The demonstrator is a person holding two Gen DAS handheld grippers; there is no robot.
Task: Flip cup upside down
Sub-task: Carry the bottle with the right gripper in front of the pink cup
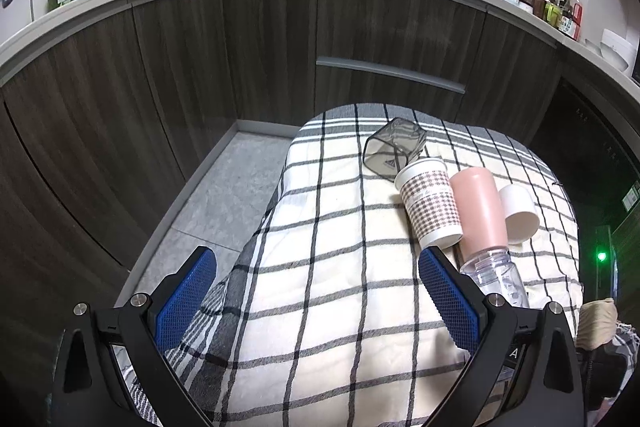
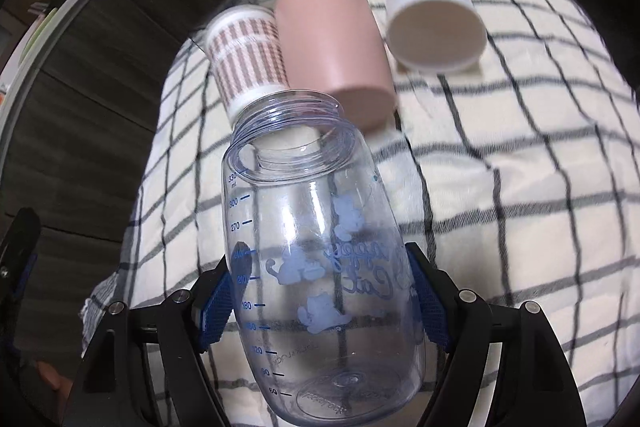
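My right gripper is shut on a clear plastic bottle-cup with blue cat prints and a measuring scale. It is held above the checked cloth, tilted with its open threaded mouth pointing away toward the other cups. The clear cup also shows in the left wrist view, low at the right. My left gripper is open and empty over the cloth, left of the cups. A houndstooth paper cup, a pink cup and a white cup stand upside down in a row.
A smoky grey square cup lies on its side behind the row. The checked cloth covers a small table. Dark wood kitchen cabinets and grey floor tiles lie to the left and beyond.
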